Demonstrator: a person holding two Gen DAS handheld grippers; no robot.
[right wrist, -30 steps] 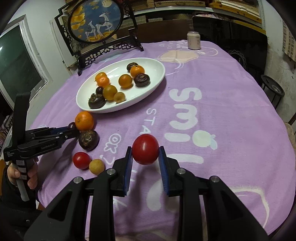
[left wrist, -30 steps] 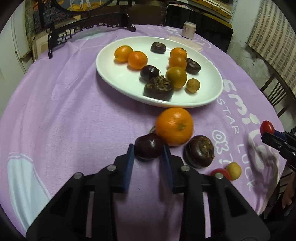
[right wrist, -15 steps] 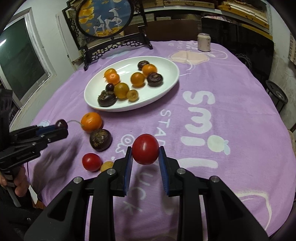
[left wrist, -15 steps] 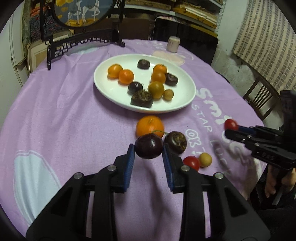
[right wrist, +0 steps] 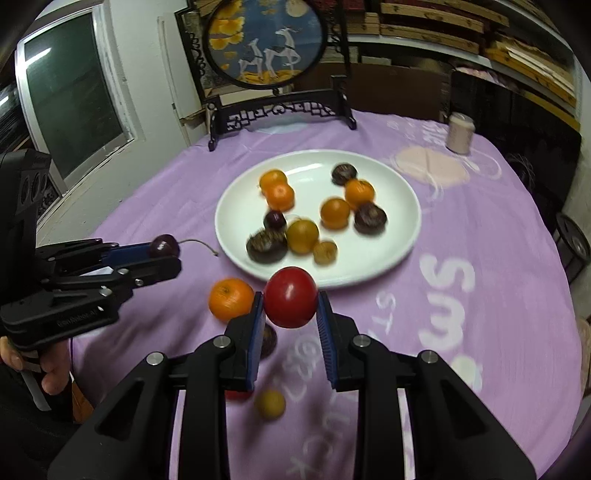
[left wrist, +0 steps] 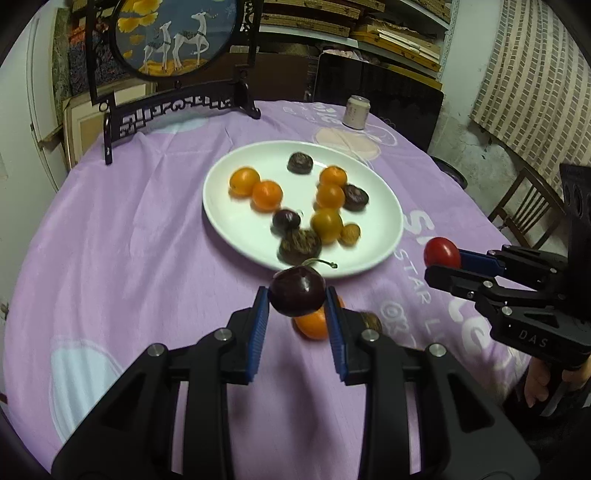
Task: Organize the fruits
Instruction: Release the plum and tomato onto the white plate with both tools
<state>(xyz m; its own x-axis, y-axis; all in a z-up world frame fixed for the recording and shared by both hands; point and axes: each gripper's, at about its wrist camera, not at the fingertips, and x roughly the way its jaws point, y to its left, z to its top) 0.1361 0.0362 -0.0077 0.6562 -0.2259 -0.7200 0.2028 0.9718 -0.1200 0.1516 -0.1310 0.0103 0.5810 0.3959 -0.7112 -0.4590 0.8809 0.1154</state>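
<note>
Your left gripper (left wrist: 297, 295) is clamped on a dark cherry (left wrist: 297, 296) with its stem, held above the purple tablecloth (left wrist: 129, 240) just short of the near rim of the white plate (left wrist: 236, 225). Your right gripper (right wrist: 290, 297) is clamped on a red tomato (right wrist: 290, 296), also near that rim. An orange (right wrist: 231, 298) lies on the cloth between the two grippers, and a small yellow fruit (right wrist: 270, 404) lies nearer you.

Round table under a purple cloth (left wrist: 110, 229). Framed deer screen (right wrist: 266, 40) at its far edge; window (right wrist: 70, 96) beside it. Stacked boards on shelves (left wrist: 369, 26); wooden chair (left wrist: 528, 214) by brick-patterned wall.
</note>
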